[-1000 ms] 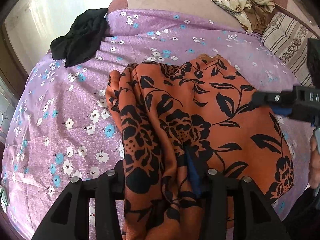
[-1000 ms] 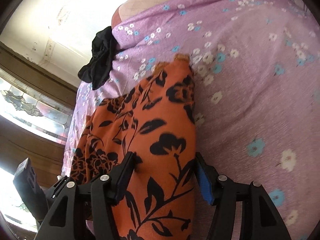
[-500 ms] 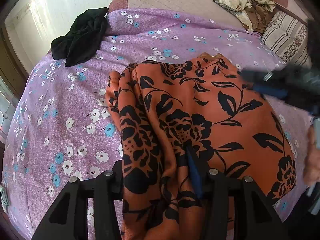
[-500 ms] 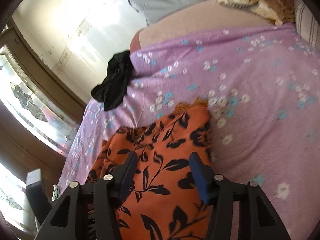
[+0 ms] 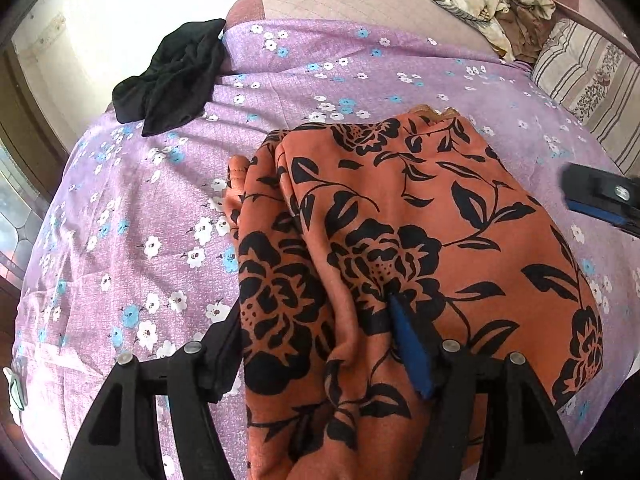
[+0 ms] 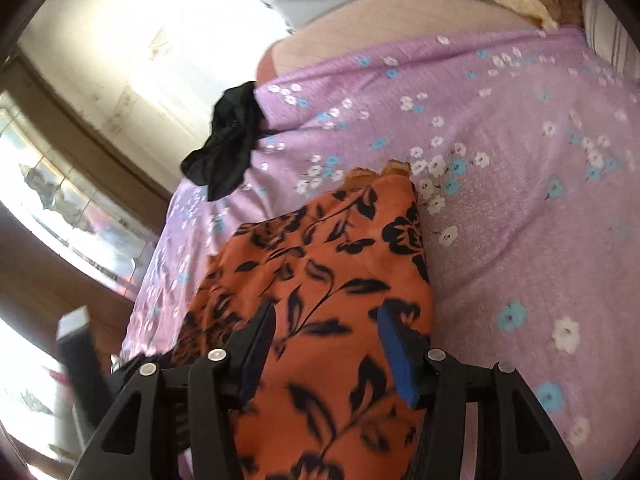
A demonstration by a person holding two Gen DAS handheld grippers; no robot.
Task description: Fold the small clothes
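Left wrist view: your left gripper (image 5: 316, 336) is pointing down at the near edge of the orange cloth with a black flower-and-leaf print (image 5: 420, 240). Its jaws have just been opening and are standing spread. A bunched fold of the cloth is lying between them. The blue-padded finger (image 5: 410, 350) is lying against the fold on the right; whether the left black finger (image 5: 224, 344) is touching the cloth's edge cannot be told. Neither is seen squeezing the fabric.

The cloth is lying partly folded on the lilac bedsheet with small white and blue flowers (image 5: 168, 216), one layer doubled over another along its left side. A crumpled black garment (image 5: 172, 80) is lying well apart at the sheet's far left edge. A cream patterned cloth heap (image 5: 496, 0) and a striped pillow (image 5: 588, 76) are sitting at the far right. One tip of your right gripper (image 5: 600, 200) is showing beside the orange cloth's right edge, above the sheet.

Right wrist view: your right gripper (image 6: 324, 344) is hovering over the same orange cloth (image 6: 320, 264). Its jaws have just been closing, yet they are standing apart, with cloth showing between and below them. No pinch on the fabric is visible. The bedsheet (image 6: 520, 208) is spreading to the right and the black garment (image 6: 228, 140) is lying beyond the cloth's far corner.
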